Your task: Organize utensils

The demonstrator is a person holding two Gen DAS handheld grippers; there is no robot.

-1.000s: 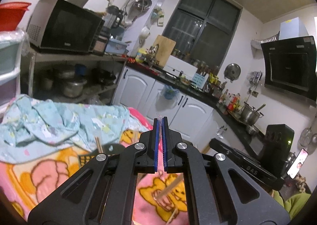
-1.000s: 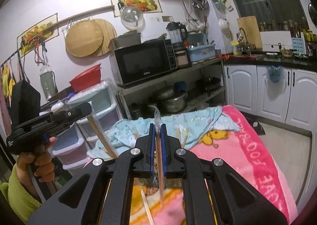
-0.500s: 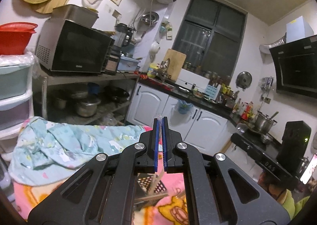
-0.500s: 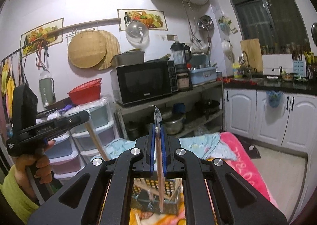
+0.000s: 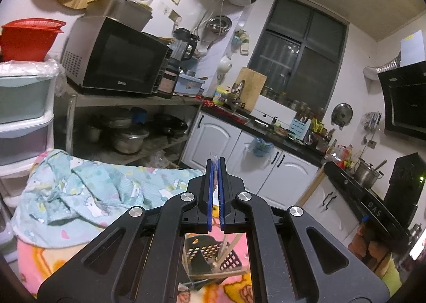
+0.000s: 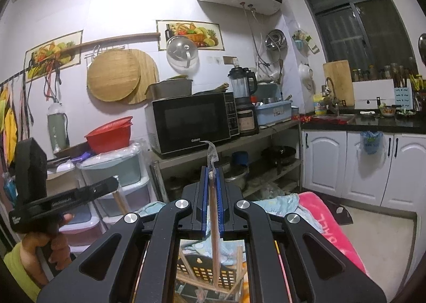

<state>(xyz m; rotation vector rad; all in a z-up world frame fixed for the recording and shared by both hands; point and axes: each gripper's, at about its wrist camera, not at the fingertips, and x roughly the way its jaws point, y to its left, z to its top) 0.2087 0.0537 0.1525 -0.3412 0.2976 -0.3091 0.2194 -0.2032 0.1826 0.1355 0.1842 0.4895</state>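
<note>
My right gripper (image 6: pixel 212 169) is shut on a wrapped wooden chopstick (image 6: pixel 213 231) that hangs down into a black perforated utensil holder (image 6: pixel 210 276), where other chopsticks lean. My left gripper (image 5: pixel 215 163) is shut on a chopstick in a clear wrapper (image 5: pixel 213 156); its lower end (image 5: pixel 231 245) points at the same holder (image 5: pixel 213 257) below. The left gripper also shows in the right wrist view (image 6: pixel 113 183), with its chopstick (image 6: pixel 121 201) slanting down. The holder stands on a pink cartoon blanket (image 5: pixel 229 287).
A crumpled light-blue cloth (image 5: pixel 87 196) lies on the blanket behind the holder. Plastic drawers (image 6: pixel 117 183) stand at the left, a shelf with a microwave (image 6: pixel 191 121) and pots behind. White cabinets (image 6: pixel 346 167) and counter run along the right.
Both grippers have tilted up and lifted, so more wall and less blanket shows. The holder now sits under both grippers, with the chopsticks hanging toward it.
</note>
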